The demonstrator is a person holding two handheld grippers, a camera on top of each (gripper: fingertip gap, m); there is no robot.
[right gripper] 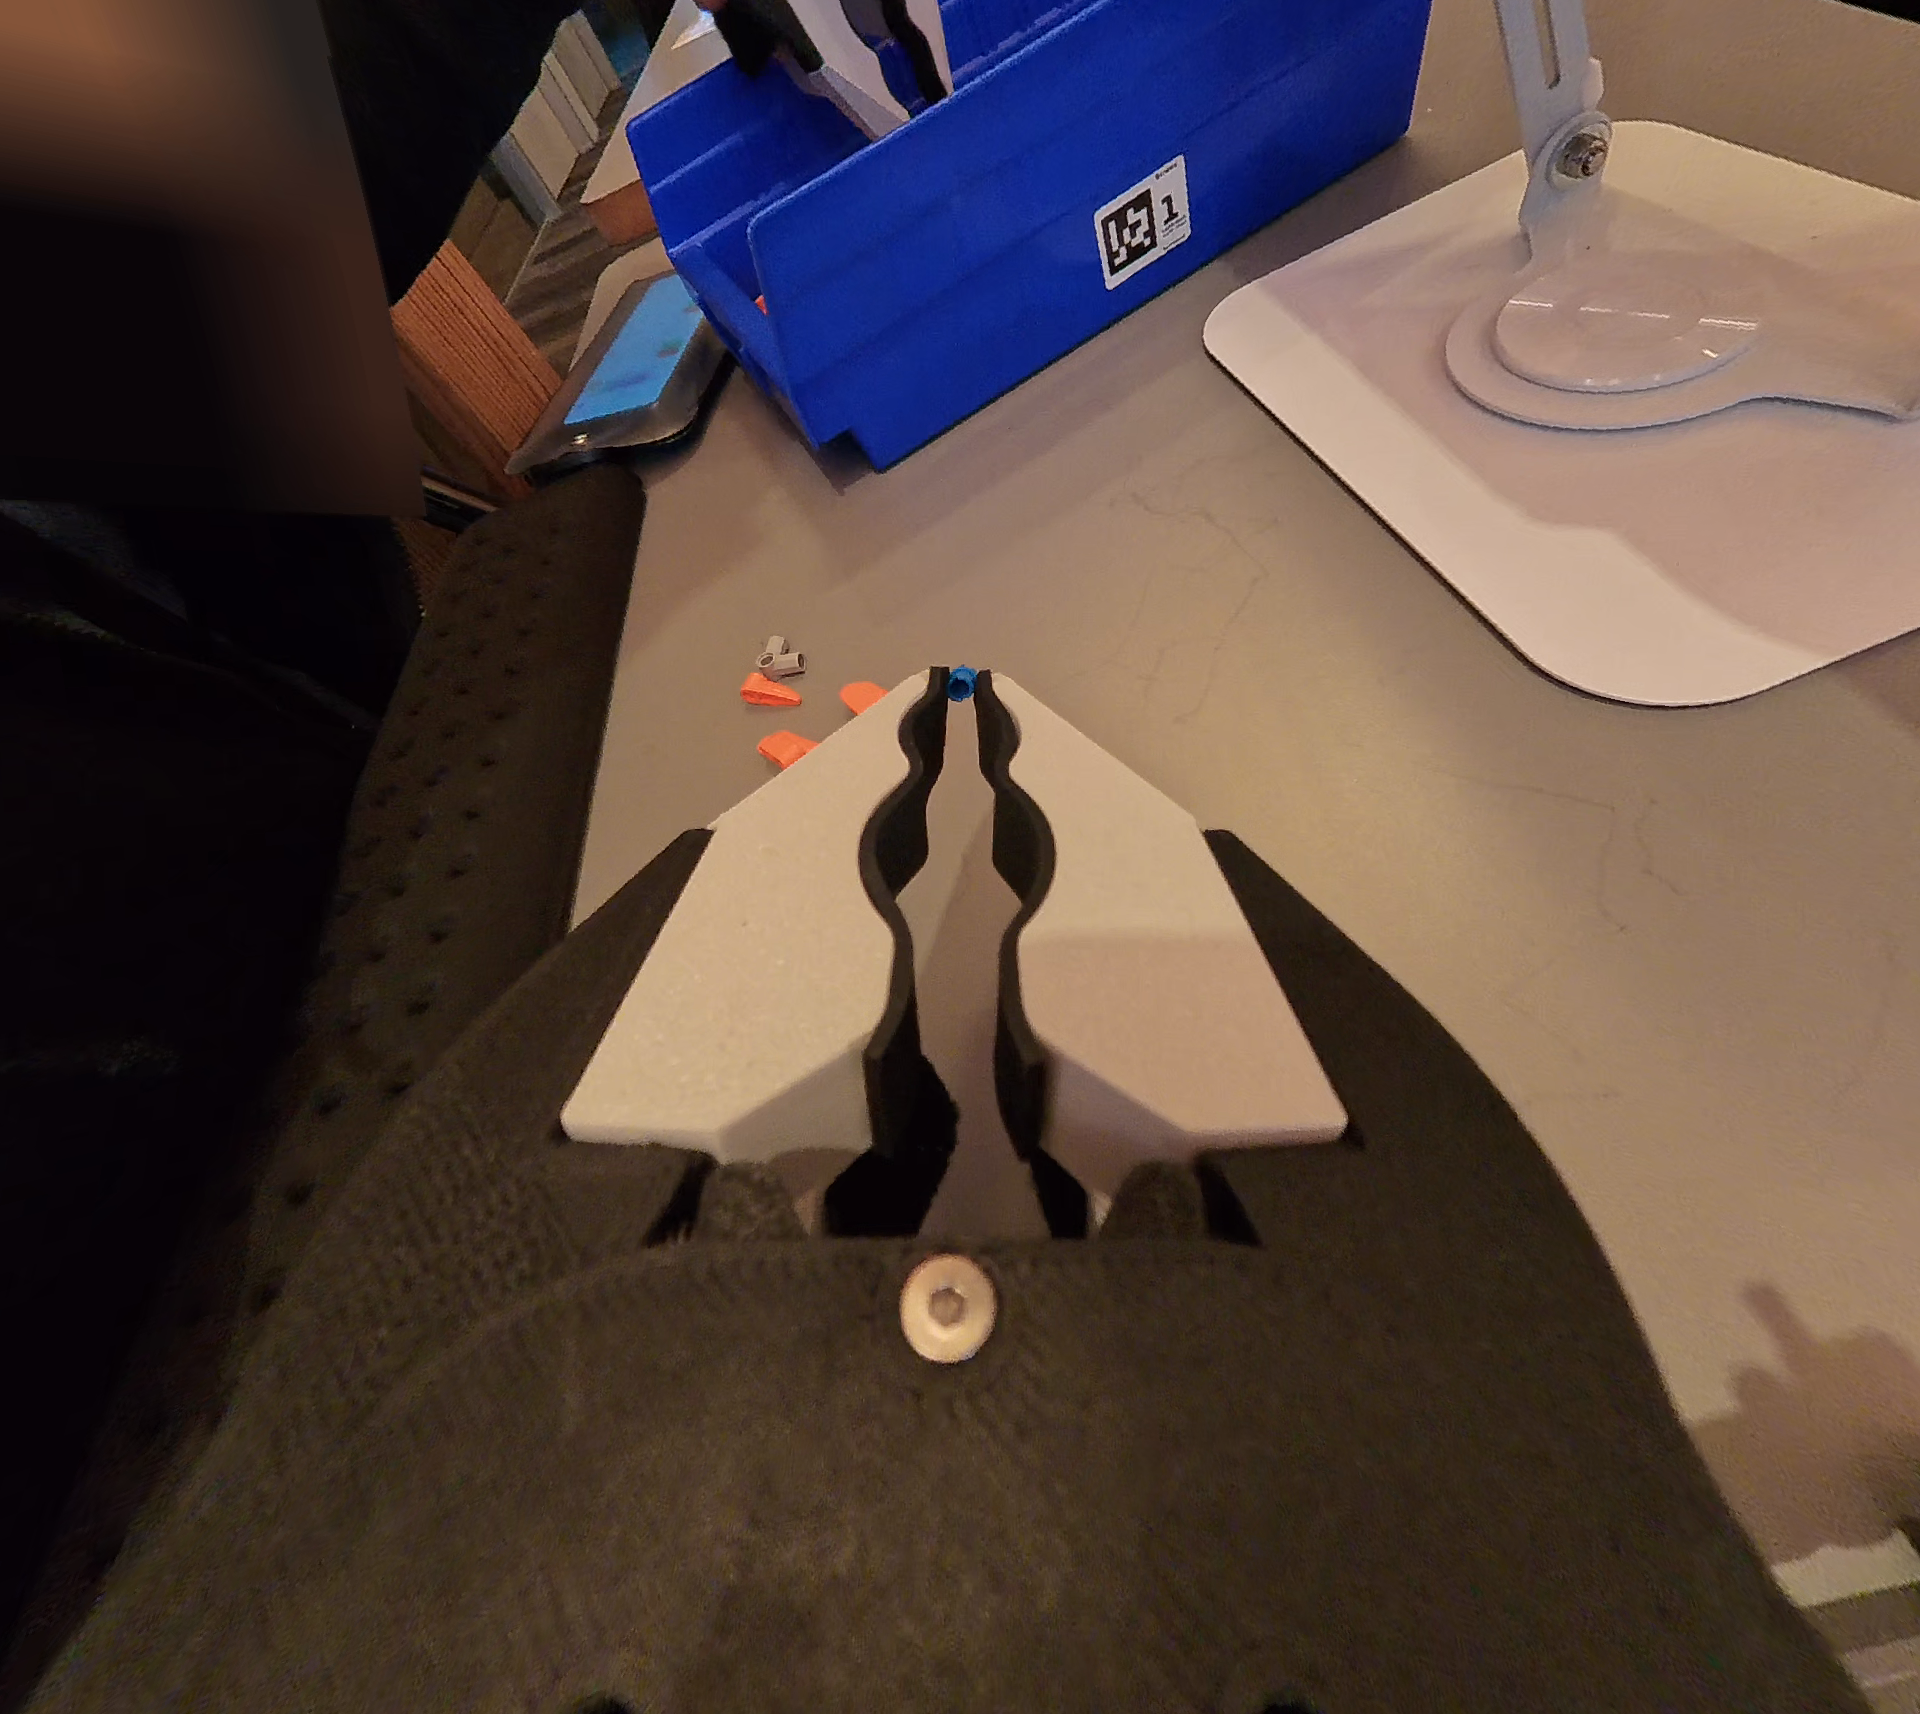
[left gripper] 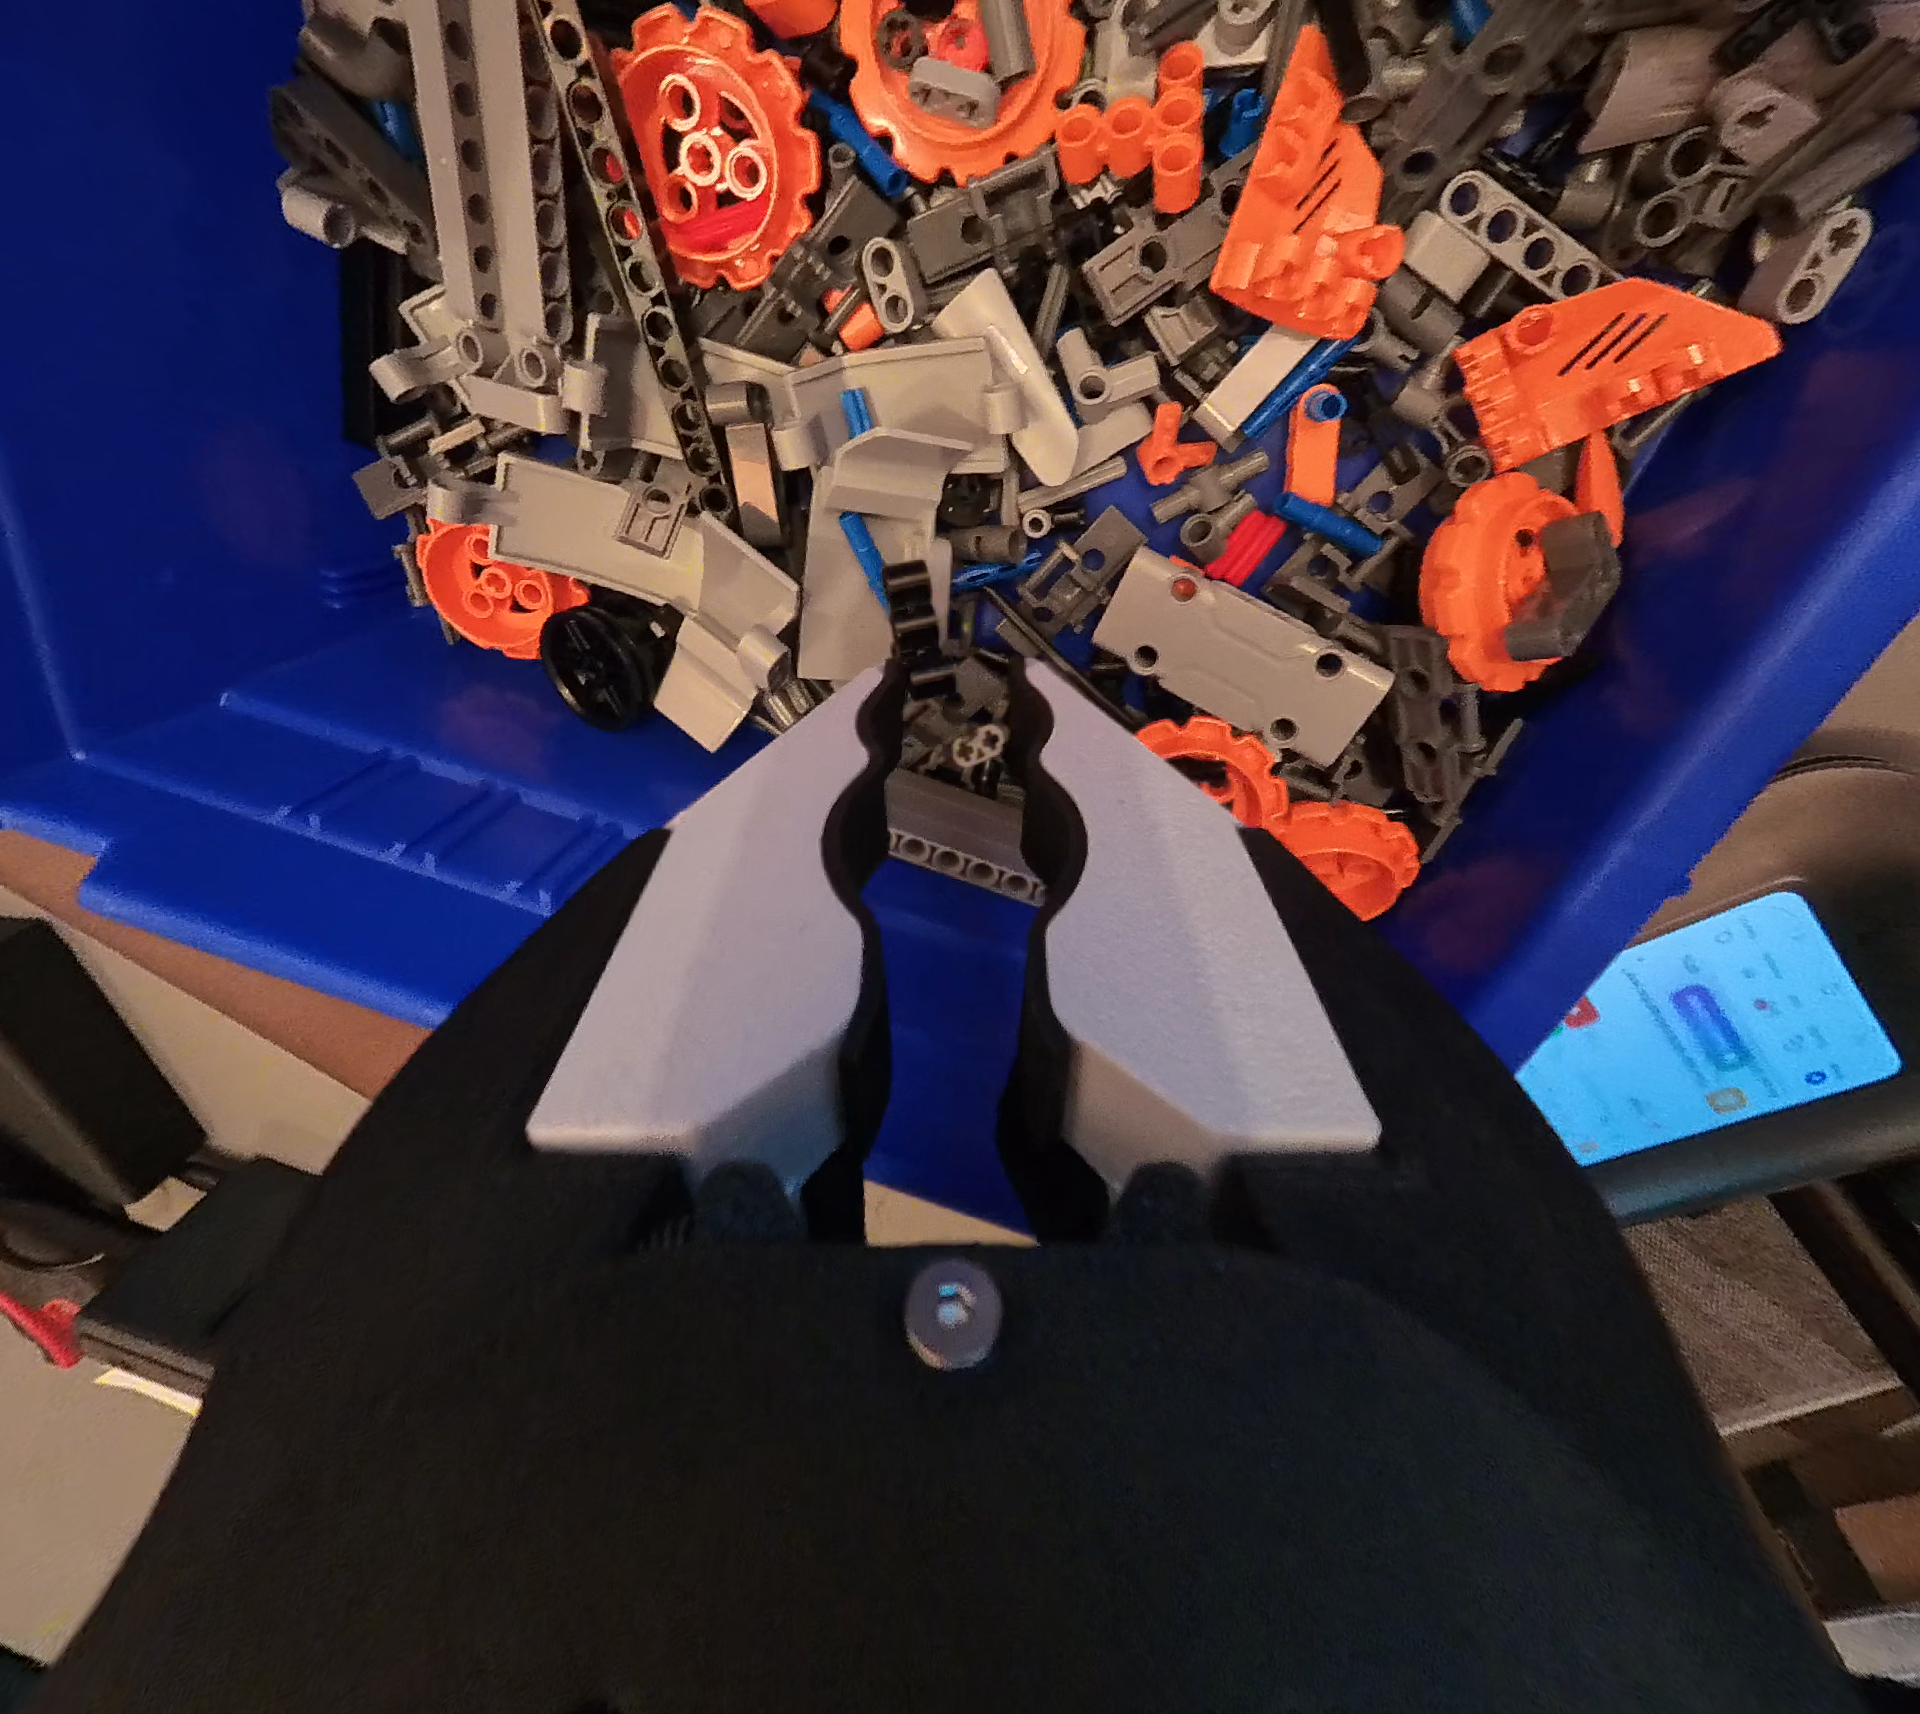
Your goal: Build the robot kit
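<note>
Small black plastic link piece (left gripper: 914, 615) is pinched by left gripper (left gripper: 940, 677) above blue plastic bin (left gripper: 312, 791), while tiny blue plastic pin (right gripper: 960, 682) is clamped between right gripper (right gripper: 960, 690) tips.

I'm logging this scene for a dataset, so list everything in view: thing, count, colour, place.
bin: one, blue, on the table, left gripper reaching in.
building pieces: many, orange, grey, black, blue, heaped in the bin.
black link piece: one, black, at the left gripper's fingers.
blue pin: one, blue, pinched at the right gripper's tips.
loose pieces: four, three orange and one grey, on the table.
stand: one, white, right of the bin.
tablet: one, lit screen, left of the bin.
table: one, grey.
left gripper: black and white, over the bin.
right gripper: black and white, above the table.
</note>
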